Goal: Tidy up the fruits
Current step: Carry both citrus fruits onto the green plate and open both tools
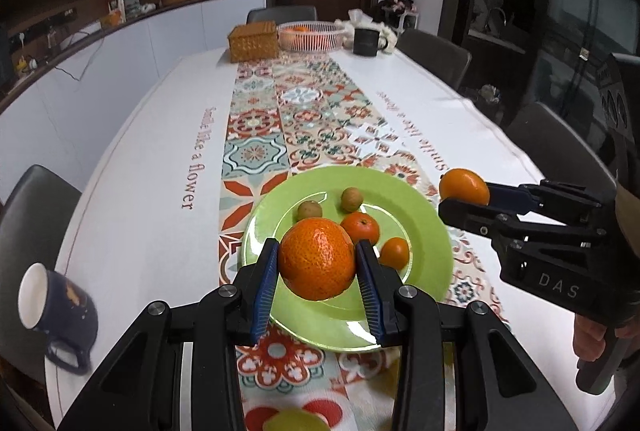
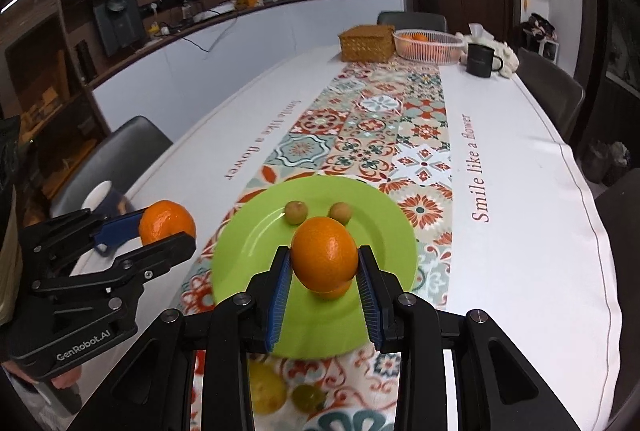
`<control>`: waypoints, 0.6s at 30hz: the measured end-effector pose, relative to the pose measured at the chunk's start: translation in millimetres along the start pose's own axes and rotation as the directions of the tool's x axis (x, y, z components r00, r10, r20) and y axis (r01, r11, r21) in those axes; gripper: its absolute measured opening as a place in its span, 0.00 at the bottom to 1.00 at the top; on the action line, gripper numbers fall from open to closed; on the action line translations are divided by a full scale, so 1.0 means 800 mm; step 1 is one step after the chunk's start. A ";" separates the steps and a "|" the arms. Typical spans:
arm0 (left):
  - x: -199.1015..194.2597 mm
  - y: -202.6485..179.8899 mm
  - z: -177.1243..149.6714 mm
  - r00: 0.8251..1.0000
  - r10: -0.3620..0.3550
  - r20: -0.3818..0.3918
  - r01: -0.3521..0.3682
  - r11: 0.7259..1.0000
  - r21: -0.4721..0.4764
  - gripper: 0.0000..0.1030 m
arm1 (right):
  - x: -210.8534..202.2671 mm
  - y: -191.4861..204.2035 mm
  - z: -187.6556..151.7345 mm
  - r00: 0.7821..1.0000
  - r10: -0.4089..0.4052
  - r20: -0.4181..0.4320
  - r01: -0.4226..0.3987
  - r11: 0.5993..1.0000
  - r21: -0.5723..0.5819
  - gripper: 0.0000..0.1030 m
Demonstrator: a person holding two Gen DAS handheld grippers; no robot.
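Observation:
A green plate (image 1: 420,227) (image 2: 248,255) lies on the patterned runner. On it are two small brown-green fruits (image 1: 309,210) (image 1: 351,199) and two small oranges (image 1: 361,226) (image 1: 394,252). My left gripper (image 1: 317,263) is shut on a large orange (image 1: 317,258) above the plate's near part; it also shows in the right wrist view (image 2: 167,222). My right gripper (image 2: 323,265) is shut on a smaller orange (image 2: 324,254) over the plate, and it shows at the plate's right edge in the left wrist view (image 1: 464,187).
A dark blue mug (image 1: 60,307) stands at the left table edge. At the far end are a wicker box (image 1: 253,41), a white wire basket with oranges (image 1: 311,34) and a black mug (image 1: 366,41). Yellow-green fruits (image 2: 267,387) lie near me. Chairs surround the table.

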State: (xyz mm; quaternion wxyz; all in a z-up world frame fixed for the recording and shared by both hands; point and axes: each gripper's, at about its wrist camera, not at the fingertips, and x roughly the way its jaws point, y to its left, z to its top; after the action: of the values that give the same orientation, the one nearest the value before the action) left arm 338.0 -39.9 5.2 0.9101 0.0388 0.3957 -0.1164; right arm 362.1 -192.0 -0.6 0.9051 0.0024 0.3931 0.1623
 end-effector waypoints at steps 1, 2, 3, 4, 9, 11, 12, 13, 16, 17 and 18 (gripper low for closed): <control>0.009 0.001 0.002 1.000 0.002 -0.012 -0.002 1.000 0.000 0.37 | 0.011 -0.003 0.003 1.000 -0.007 -0.015 0.007 1.000 0.001 0.33; 0.016 0.003 0.003 1.000 0.003 -0.023 -0.003 1.000 0.000 0.37 | 0.017 -0.006 0.005 1.000 -0.010 -0.024 0.010 1.000 0.002 0.33; 0.024 0.004 0.004 0.999 0.004 -0.034 -0.004 1.000 0.001 0.37 | 0.025 -0.009 0.007 0.999 -0.011 -0.036 0.011 1.000 0.002 0.33; 0.032 0.005 0.004 0.999 0.006 -0.044 -0.006 1.000 0.003 0.37 | 0.034 -0.013 0.009 0.999 -0.014 -0.050 0.014 1.000 0.004 0.33; 0.062 0.009 0.002 0.995 0.006 -0.096 -0.005 1.000 0.006 0.37 | 0.065 -0.024 0.008 0.995 -0.018 -0.097 0.019 1.000 0.011 0.33; 0.074 0.011 0.000 0.993 -0.001 -0.121 0.001 1.000 -0.005 0.37 | 0.077 -0.028 0.005 0.993 -0.015 -0.116 0.017 1.000 0.016 0.33; 0.080 0.012 -0.001 0.991 -0.007 -0.134 0.005 1.000 -0.012 0.37 | 0.081 -0.029 0.004 0.992 -0.015 -0.122 0.018 1.000 0.018 0.33; 0.085 0.013 -0.002 0.989 -0.011 -0.145 0.008 1.000 -0.019 0.37 | 0.085 -0.030 0.003 0.992 -0.016 -0.129 0.018 1.000 0.020 0.33; 0.098 0.015 -0.006 0.985 -0.016 -0.172 0.011 1.000 -0.029 0.37 | 0.093 -0.031 0.000 0.989 -0.012 -0.144 0.016 1.000 0.024 0.33; 0.100 0.015 -0.006 0.984 -0.019 -0.179 0.014 0.999 -0.030 0.37 | 0.096 -0.031 -0.002 0.989 -0.011 -0.148 0.015 1.000 0.024 0.33; 0.104 0.015 -0.007 0.982 -0.022 -0.189 0.017 0.999 -0.032 0.37 | 0.098 -0.031 -0.003 0.989 -0.012 -0.151 0.016 1.000 0.023 0.33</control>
State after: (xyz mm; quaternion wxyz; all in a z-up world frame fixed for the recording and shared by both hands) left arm 391.4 -42.7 -59.3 0.8677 0.0320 0.4825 -0.1151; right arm 417.9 -192.7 -61.0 0.8738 -0.0018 0.4622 0.1511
